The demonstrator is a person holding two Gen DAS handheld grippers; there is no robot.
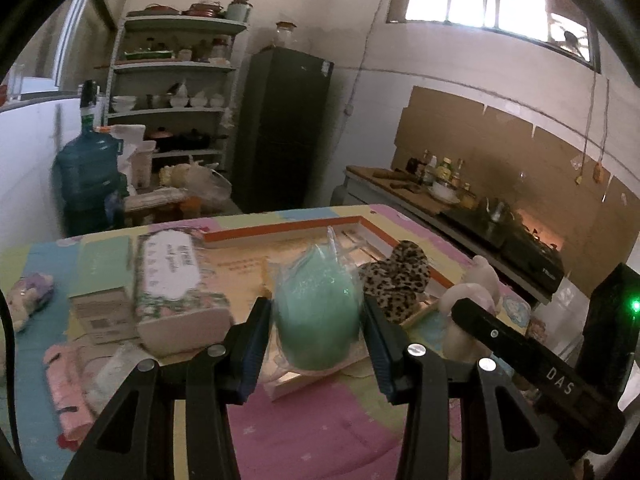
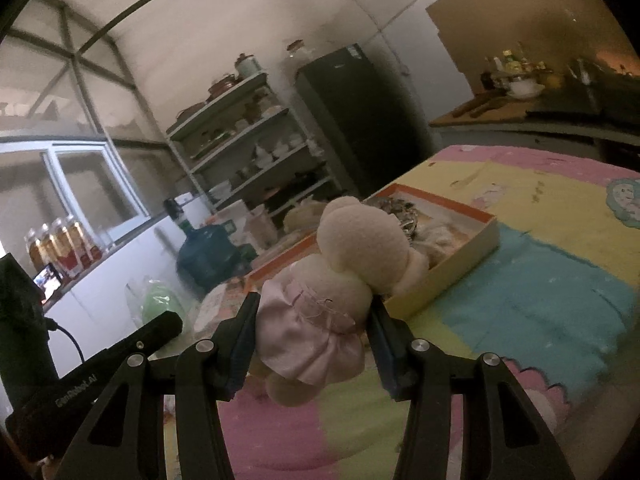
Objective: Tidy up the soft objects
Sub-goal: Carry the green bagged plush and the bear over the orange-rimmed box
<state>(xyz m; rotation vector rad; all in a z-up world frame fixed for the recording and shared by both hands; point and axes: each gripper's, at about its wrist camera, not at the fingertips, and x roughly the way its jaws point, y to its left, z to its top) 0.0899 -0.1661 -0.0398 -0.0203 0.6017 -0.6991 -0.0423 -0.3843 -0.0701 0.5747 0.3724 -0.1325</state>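
My left fingers (image 1: 316,320) grip green pouch (image 1: 316,312) over table, near box (image 1: 288,232). My right fingers (image 2: 314,320) clamp doll (image 2: 340,276) just short of box (image 2: 456,268). Risk: slick wrapper slips out; doll snags box wall, tips it.

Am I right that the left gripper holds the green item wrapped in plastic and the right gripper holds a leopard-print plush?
Not quite. The left gripper does hold the green plastic-wrapped item, but the right gripper is shut on a cream plush doll in a pink dress, as the right wrist view shows. The leopard-print plush lies in the orange-rimmed box.
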